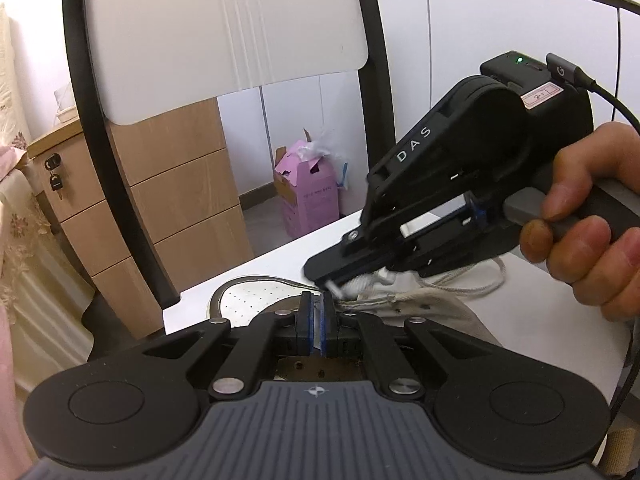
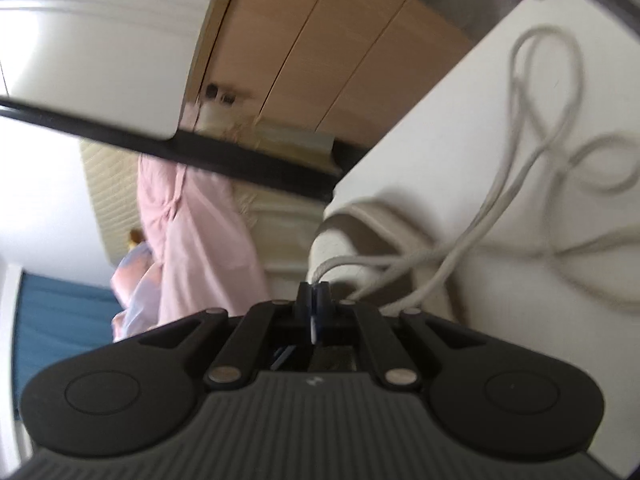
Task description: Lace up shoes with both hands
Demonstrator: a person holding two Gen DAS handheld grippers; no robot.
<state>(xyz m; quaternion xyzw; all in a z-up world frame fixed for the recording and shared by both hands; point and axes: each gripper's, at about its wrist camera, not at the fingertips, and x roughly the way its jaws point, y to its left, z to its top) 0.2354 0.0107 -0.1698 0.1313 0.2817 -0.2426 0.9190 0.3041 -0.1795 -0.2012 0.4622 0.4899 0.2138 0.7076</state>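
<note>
From my left wrist camera, the left gripper (image 1: 317, 312) sits at the six o'clock side of the view with its blue-edged pads pressed together on a thin pale strip of the shoe's upper; I cannot tell whether it is the tongue or an eyelet flap. The shoe (image 1: 256, 300) itself, off-white with a perforated toe, lies on the white table (image 1: 280, 252) just past those pads, toe toward eleven o'clock. At three o'clock a hand (image 1: 592, 232) grips the handle of the right gripper (image 1: 334, 285), which comes in tilted downward, its tips closed on the white tip of the lace (image 1: 460, 286) right above the shoe's throat and just beside my left pads. The rest of the lace trails loosely on the table toward three o'clock. In the right wrist view, which is rolled and blurred, the right gripper (image 2: 315, 294) has its jaws shut on the lace (image 2: 500, 200), which loops away toward two o'clock over the table (image 2: 420, 128), with the shoe (image 2: 340, 248) just ahead. A wooden drawer unit (image 1: 176, 208) stands at nine o'clock and a pink carton (image 1: 306, 194) on the floor at twelve.
</note>
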